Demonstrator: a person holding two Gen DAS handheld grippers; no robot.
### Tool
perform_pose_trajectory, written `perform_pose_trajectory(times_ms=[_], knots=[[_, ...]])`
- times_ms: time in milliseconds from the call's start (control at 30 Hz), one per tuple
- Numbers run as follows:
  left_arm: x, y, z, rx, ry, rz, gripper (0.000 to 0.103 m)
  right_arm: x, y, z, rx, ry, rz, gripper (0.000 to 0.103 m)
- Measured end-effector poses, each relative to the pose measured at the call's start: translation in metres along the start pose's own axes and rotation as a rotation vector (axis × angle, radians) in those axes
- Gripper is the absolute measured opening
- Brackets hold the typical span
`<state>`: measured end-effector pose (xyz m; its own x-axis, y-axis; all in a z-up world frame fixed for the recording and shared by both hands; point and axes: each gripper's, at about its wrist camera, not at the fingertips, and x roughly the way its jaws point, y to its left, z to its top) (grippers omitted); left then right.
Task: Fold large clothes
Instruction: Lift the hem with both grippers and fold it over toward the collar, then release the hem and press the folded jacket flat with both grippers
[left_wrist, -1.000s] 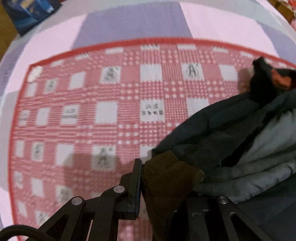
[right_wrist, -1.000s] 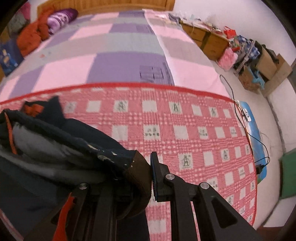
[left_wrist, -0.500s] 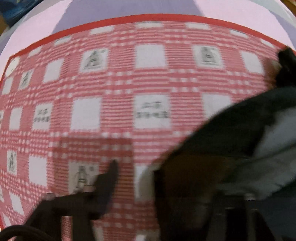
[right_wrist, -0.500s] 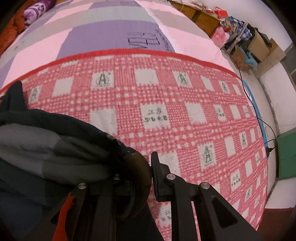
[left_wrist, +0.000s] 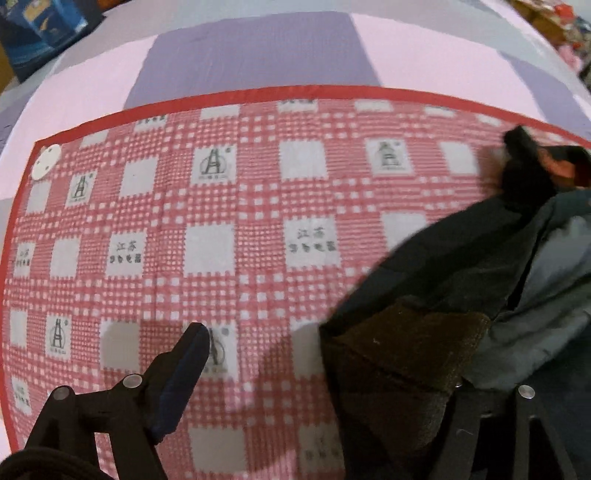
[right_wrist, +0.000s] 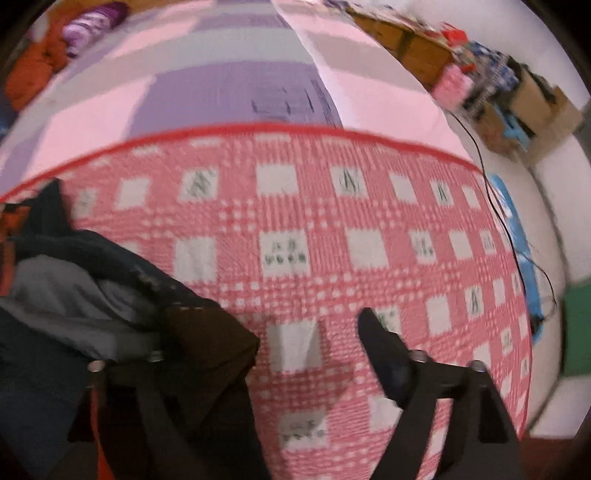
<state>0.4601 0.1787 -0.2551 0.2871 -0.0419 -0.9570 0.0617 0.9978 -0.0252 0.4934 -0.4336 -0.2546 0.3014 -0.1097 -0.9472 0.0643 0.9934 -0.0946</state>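
While your left tongs and right tongs gape wide, gripping nothing, the dark jacket edges bare red-checked blanket stretching far.

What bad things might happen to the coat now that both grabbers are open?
The coat is bunched, so the fold may turn lumpy. Its brown cuff still drapes over one finger of the open left gripper, and another drapes over the right gripper; pulling away might drag it across the checked blanket.
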Motion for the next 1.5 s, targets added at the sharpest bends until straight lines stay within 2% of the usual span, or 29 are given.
perform_pose_trajectory(times_ms=[67,133,167,200,300,367,400,467,533,567,633,733,800,833,867,900,967,1100,1200,1400,1500], knots=[[-0.006,0.001,0.006,-0.005,0.012,-0.042,0.079,-0.018,-0.008,0.005,-0.027,-0.023,0.074,0.089],[-0.007,0.004,0.013,-0.068,0.08,-0.157,0.08,-0.035,-0.014,0.013,-0.05,-0.036,0.173,0.089],[-0.01,0.011,0.019,-0.092,0.085,-0.16,0.08,-0.039,-0.016,0.016,-0.039,-0.023,0.226,0.094],[-0.018,0.009,0.023,-0.106,0.059,-0.146,0.08,-0.04,-0.021,0.022,-0.01,0.009,0.287,0.099],[-0.046,0.001,0.034,-0.116,-0.049,-0.173,0.08,-0.053,-0.018,0.035,0.04,0.006,0.229,0.1],[-0.065,-0.008,0.035,-0.112,-0.122,-0.157,0.08,-0.067,-0.016,0.038,0.085,-0.014,0.332,0.1],[-0.075,-0.017,0.032,-0.095,-0.159,-0.14,0.08,-0.079,-0.015,0.037,0.103,-0.065,0.354,0.1],[-0.091,-0.037,0.022,-0.046,-0.213,-0.075,0.08,-0.105,-0.002,0.028,0.084,-0.177,0.274,0.1],[-0.105,-0.065,0.001,-0.001,-0.266,-0.005,0.082,-0.126,0.028,0.008,-0.032,-0.267,0.189,0.1],[-0.11,-0.082,-0.013,0.016,-0.289,-0.003,0.083,-0.133,0.051,-0.012,-0.113,-0.3,0.136,0.1],[-0.114,-0.114,-0.04,0.044,-0.313,-0.022,0.087,-0.135,0.092,-0.053,-0.237,-0.333,0.106,0.1],[-0.098,-0.163,-0.086,0.031,-0.279,-0.133,0.089,-0.124,0.144,-0.108,-0.32,-0.304,0.125,0.1],[-0.07,-0.184,-0.102,0.024,-0.202,-0.182,0.09,-0.104,0.172,-0.14,-0.322,-0.222,0.148,0.1],[-0.053,-0.195,-0.105,0.041,-0.167,-0.165,0.093,-0.09,0.179,-0.154,-0.324,-0.186,0.143,0.1],[-0.041,-0.205,-0.104,0.082,-0.181,-0.115,0.097,-0.077,0.185,-0.157,-0.316,-0.162,0.122,0.101],[-0.033,-0.21,-0.098,0.107,-0.218,-0.089,0.103,-0.068,0.188,-0.152,-0.302,-0.169,0.107,0.103],[-0.02,-0.212,-0.075,0.113,-0.239,-0.068,0.103,-0.056,0.191,-0.135,-0.308,-0.194,0.092,0.103],[0.004,-0.208,-0.016,0.059,-0.199,-0.048,0.103,-0.019,0.186,-0.067,-0.229,-0.135,0.093,0.103],[0.017,-0.198,0.007,0.034,-0.183,-0.018,0.103,-0.004,0.176,-0.036,-0.186,-0.121,0.091,0.103],[0.031,-0.169,0.005,-0.025,-0.19,0.001,0.103,0.007,0.162,-0.019,-0.104,-0.129,0.107,0.103],[0.033,-0.138,0.002,-0.092,-0.182,0.023,0.103,0.014,0.141,-0.011,-0.047,-0.142,0.062,0.103]])
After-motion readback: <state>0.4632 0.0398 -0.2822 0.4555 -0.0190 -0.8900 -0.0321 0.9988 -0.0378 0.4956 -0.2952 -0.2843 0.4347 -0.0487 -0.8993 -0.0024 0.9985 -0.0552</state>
